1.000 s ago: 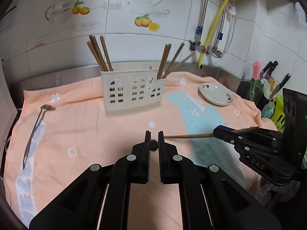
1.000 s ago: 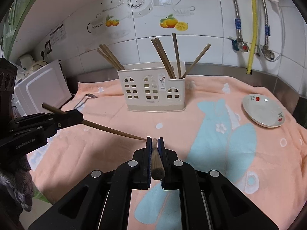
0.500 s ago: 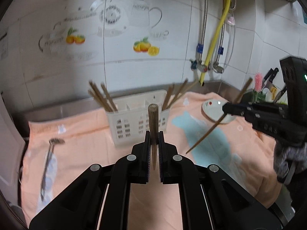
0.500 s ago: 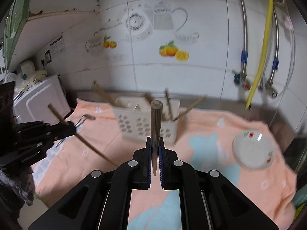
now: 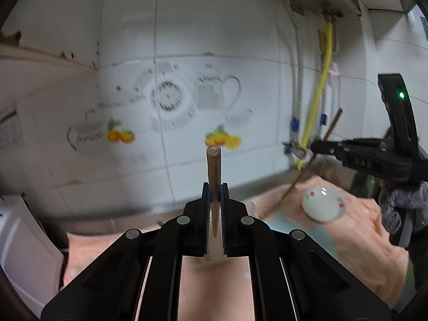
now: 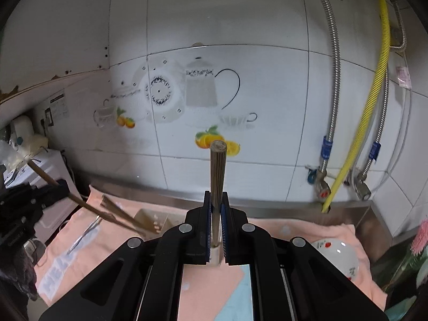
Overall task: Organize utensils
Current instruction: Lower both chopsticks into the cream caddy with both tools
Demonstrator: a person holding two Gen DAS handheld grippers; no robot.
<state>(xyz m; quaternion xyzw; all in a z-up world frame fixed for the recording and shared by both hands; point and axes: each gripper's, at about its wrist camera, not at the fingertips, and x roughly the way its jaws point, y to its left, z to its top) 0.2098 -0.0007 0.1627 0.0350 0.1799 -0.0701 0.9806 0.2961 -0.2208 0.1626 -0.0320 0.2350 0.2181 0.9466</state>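
Left wrist view: the left gripper (image 5: 214,208) is clamped on a chopstick (image 5: 214,171) standing upright, left of the small white dish (image 5: 323,205). Right wrist view: the right gripper (image 6: 216,215) pinches another chopstick (image 6: 218,171) above the utensil holder (image 6: 149,220), also left of that dish. They look light, stiff and a bit slick, so I'd hold near the thick end.

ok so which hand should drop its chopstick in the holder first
Right, probably. The right gripper and left gripper each clamp a chopstick, but only the right wrist view shows the holder clearly, just below and left of its tips.
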